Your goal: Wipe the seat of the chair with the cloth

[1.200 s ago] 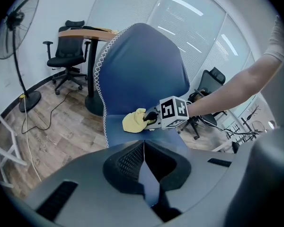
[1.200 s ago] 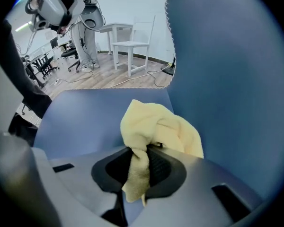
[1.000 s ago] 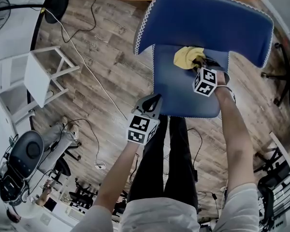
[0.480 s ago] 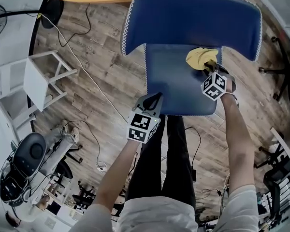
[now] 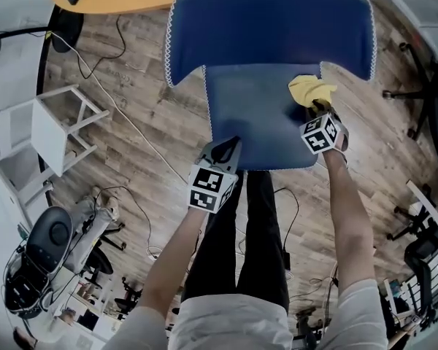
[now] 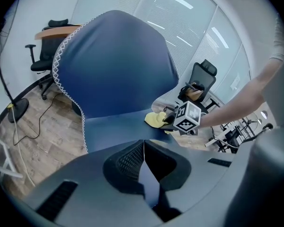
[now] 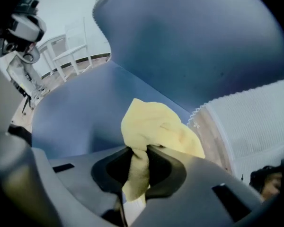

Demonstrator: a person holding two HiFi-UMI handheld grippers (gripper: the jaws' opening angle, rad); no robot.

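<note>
The right tool (image 7: 137, 156) pinched the yellow cloth (image 7: 154, 124) by one bunched fold, the rest lying at the far right corner of the seat (image 5: 255, 119), close to its edge. The left tool (image 6: 144, 145) hung at the front edge, pressed together on nothing. With so narrow a pinch, a hard drag might pull the cloth free or carry it off the side.

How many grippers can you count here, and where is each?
2. The left gripper, shut and empty, is by the front edge of the blue seat; the right gripper grips the yellow cloth at its right rear.
</note>
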